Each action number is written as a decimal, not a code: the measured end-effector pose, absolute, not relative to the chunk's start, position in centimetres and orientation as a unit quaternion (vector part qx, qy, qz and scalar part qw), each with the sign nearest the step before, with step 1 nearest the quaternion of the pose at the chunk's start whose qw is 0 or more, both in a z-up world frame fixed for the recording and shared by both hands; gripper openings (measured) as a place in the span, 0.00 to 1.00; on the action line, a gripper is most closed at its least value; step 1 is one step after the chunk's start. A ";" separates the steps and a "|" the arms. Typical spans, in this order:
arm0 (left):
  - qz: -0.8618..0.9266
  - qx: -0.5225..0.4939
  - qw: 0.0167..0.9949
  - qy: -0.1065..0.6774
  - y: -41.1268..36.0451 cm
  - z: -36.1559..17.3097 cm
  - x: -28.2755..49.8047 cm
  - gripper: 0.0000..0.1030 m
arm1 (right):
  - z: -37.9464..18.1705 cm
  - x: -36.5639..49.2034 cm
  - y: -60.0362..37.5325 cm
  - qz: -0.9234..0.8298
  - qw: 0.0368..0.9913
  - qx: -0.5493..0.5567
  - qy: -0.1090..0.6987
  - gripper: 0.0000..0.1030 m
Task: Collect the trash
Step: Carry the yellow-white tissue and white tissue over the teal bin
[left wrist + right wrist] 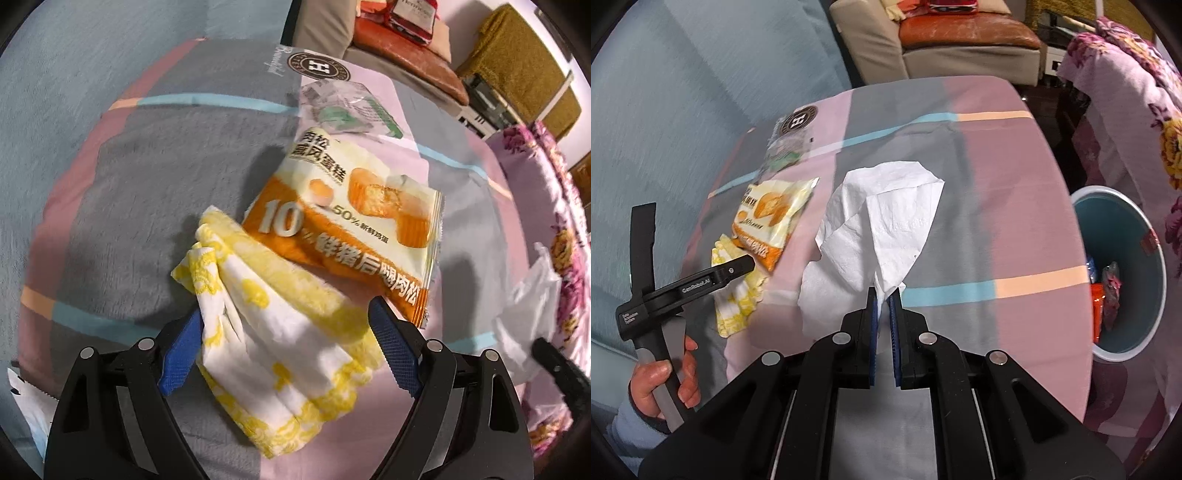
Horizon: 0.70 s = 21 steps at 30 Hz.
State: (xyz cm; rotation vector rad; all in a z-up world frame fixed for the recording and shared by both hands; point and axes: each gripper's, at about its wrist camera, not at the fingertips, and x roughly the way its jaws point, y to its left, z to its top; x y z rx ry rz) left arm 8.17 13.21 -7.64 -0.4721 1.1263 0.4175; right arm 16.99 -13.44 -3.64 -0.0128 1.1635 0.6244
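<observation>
bin (pixel 1123 347) contents half hidden | clear wrapper (pixel 343 110) blurred; print unreadable

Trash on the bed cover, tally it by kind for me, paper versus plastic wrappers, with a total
Paper napkins or tissues: 2, the yellow-patterned napkin and the white tissue
Plastic wrappers: 2, the orange cake wrapper and the clear wrapper
Total: 4

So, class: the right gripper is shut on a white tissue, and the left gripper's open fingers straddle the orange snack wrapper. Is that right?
Not quite. The left gripper straddles the yellow-and-white napkin, not the orange snack wrapper, as the left wrist view shows. The right gripper is indeed shut on the white tissue.
</observation>
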 end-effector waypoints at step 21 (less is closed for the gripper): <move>0.081 -0.126 0.860 0.488 4.8 -0.8 7.9 0.11 | -1.1 16.8 -21.5 0.256 0.825 0.037 0.503 0.06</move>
